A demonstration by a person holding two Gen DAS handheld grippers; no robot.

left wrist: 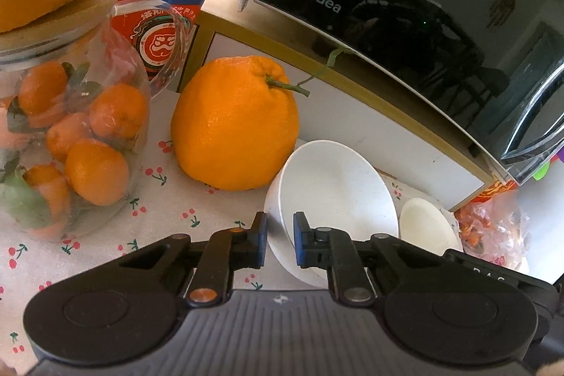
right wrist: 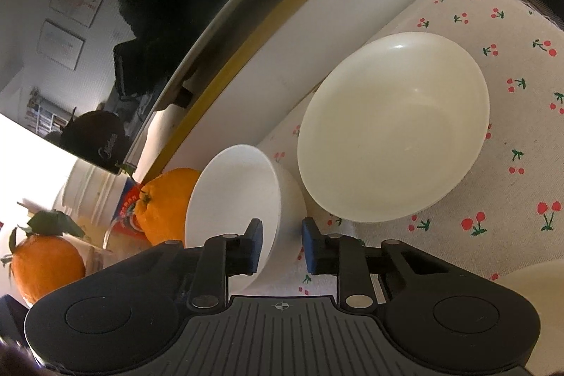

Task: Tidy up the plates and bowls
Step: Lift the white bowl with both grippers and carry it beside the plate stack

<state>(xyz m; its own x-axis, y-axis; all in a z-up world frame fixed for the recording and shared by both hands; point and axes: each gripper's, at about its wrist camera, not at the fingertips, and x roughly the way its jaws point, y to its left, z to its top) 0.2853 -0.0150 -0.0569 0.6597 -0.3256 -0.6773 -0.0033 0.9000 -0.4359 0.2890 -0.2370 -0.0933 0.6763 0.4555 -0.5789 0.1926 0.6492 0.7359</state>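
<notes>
Both grippers, left point(left wrist: 280, 245) and right point(right wrist: 282, 244), pinching white bowl point(left wrist: 328, 192) rim; cream bowl point(right wrist: 391, 129) just beyond, unstacked.

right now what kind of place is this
Most likely a home kitchen counter or dining table: a Midea microwave on a white stand, a cherry-print tablecloth, loose fruit like the big orange, and white bowls.

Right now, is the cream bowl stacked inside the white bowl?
No: the cream bowl sits on the cherry-print cloth beside the tilted white bowl.
</notes>
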